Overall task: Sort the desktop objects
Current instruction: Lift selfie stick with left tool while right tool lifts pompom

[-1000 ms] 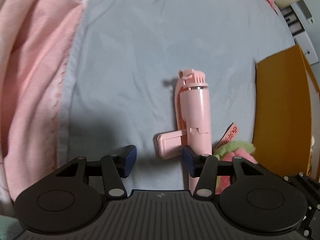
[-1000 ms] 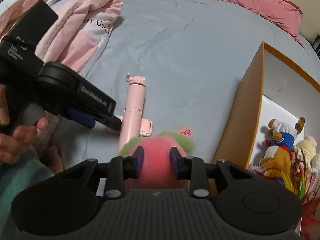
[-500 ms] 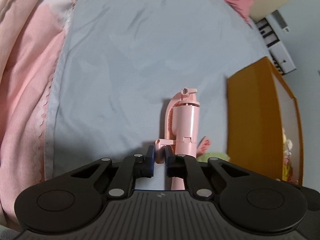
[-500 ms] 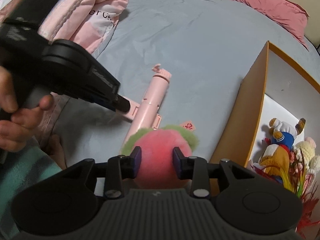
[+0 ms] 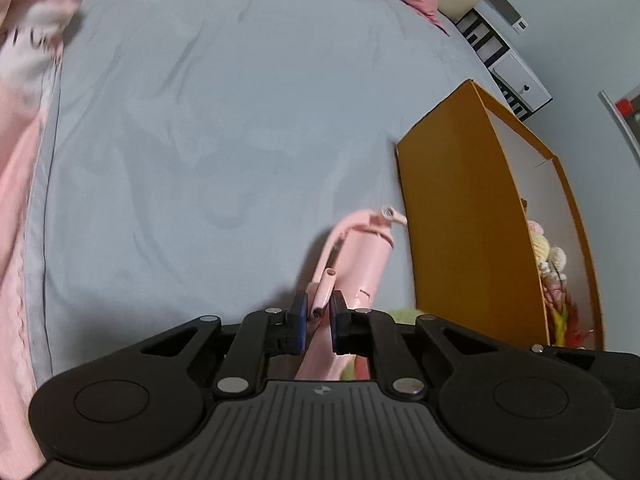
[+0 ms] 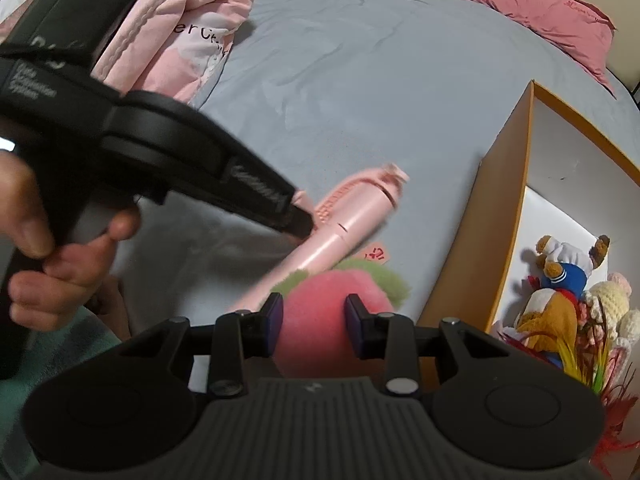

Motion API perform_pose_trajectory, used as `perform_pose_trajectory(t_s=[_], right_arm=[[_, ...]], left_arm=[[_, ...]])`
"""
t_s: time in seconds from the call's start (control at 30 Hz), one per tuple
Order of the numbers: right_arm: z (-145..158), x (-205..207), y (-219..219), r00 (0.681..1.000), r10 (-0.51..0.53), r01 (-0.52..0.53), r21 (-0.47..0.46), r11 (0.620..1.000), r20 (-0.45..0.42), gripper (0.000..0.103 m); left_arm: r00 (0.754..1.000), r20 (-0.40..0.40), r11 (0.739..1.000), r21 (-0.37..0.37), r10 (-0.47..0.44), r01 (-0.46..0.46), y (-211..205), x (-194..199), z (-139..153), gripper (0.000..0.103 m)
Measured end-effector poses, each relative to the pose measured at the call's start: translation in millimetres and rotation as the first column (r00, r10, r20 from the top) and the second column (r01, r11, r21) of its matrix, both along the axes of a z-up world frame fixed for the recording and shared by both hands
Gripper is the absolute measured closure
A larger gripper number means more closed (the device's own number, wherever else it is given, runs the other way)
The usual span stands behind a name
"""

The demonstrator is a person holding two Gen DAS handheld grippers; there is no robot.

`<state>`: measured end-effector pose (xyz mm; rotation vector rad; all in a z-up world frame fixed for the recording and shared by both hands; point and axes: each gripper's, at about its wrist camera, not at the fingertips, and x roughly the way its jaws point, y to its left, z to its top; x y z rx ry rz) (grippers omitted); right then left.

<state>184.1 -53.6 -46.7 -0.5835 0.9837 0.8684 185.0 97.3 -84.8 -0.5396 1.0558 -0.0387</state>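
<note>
A grey-blue bed (image 5: 224, 128) carries the scene, with a rumpled pink quilt (image 6: 188, 36) lying far from the orange box (image 5: 452, 216) and a pink pillow (image 6: 532, 4) at the bed's head. The orange box stands open, with plush toys (image 6: 560, 276) piled inside it. Just beside the box's outer wall lies a pink selfie stick (image 6: 344, 220), the left gripper (image 5: 319, 318) clenched on its folded side flap after its jaws have just been closing. Nearer the box, a pink plush peach (image 6: 320, 320) sits pressed between the blue pads of the right gripper (image 6: 314, 326), which grasps it. A hand (image 6: 56, 256) holds the left tool.
</note>
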Motion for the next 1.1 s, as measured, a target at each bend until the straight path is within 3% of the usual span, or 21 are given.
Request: perform_pose_trajectory(t_s=[0.3, 0.47, 0.73, 0.93, 1.1], right_arm=[[-4, -5, 4, 0.997, 0.075, -0.074, -0.049, 0.996, 0.008, 0.059], [-8, -10, 3, 0.993, 0.113, -0.111, -0.067, 0.991, 0.027, 0.058], [-38, -41, 4, 0.959, 0.155, -0.112, -0.186, 0.976, 0.237, 0.053], [-59, -44, 4, 0.933, 0.146, -0.082, -0.200, 0.976, 0.328, 0.053], [-66, -39, 8, 0.933, 0.117, -0.059, -0.177, 0.982, 0.340, 0.052]], left_arm=[[0.998, 0.030, 0.994, 0.094, -0.057, 0.054, -13, -6, 11, 0.096], [0.999, 0.015, 0.988, 0.149, -0.028, 0.026, -7, -22, 21, 0.096], [0.997, -0.059, 0.954, 0.292, -0.045, 0.061, -18, -31, 24, 0.096], [0.998, -0.055, 0.972, 0.232, -0.024, 0.037, -9, -29, 21, 0.094], [0.998, -0.059, 0.980, 0.199, -0.016, 0.027, -5, -25, 17, 0.079]])
